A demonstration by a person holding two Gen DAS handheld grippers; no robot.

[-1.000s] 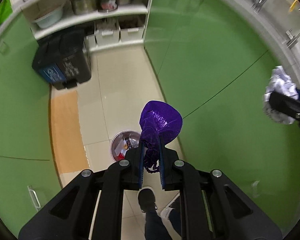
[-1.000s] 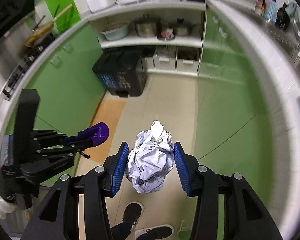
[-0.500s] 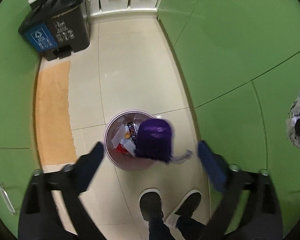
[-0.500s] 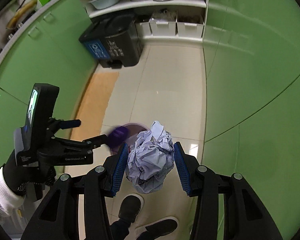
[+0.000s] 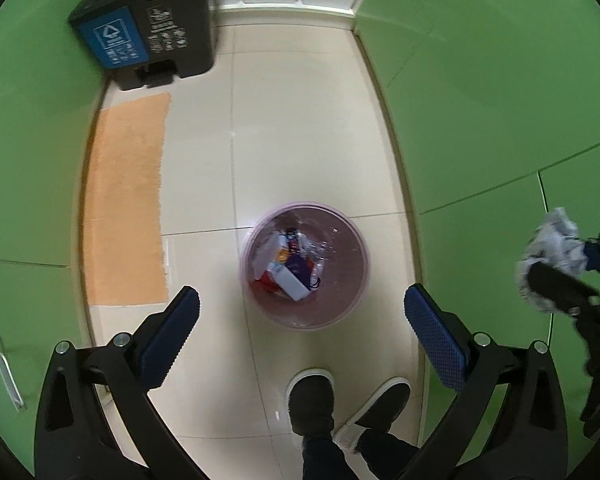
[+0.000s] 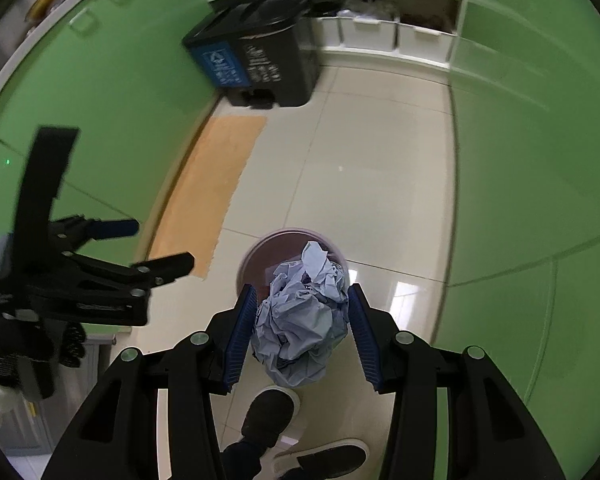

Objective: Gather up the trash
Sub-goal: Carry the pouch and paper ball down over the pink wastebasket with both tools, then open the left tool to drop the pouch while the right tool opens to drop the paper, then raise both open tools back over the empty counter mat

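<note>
**Left tongs empty over bin, right tongs gripping paper wad**

Left tongs (image 5: 302, 312): jaws spread wide, nothing between them, pointing steeply down at the floor. Round pink trash bin (image 5: 342, 308) sits directly between the pads in the left wrist view, on the tiled floor (image 5: 300, 128). Bin holds mixed trash: a white box, red and purple scraps, clear wrapping.

Right tongs (image 6: 303, 334): clamped on a crumpled ball of pale paper (image 6: 302, 320), both blue pads pressed to its sides. Ball hangs above the near rim of the bin (image 6: 256, 250), covering most of the opening in the right wrist view.

Person's dark shoes (image 5: 312, 404) just near of the bin. Orange mat (image 5: 126, 200) left, against the green cabinets. Black and blue pedal bin (image 5: 148, 28) far left, well apart from the pink one.
</note>
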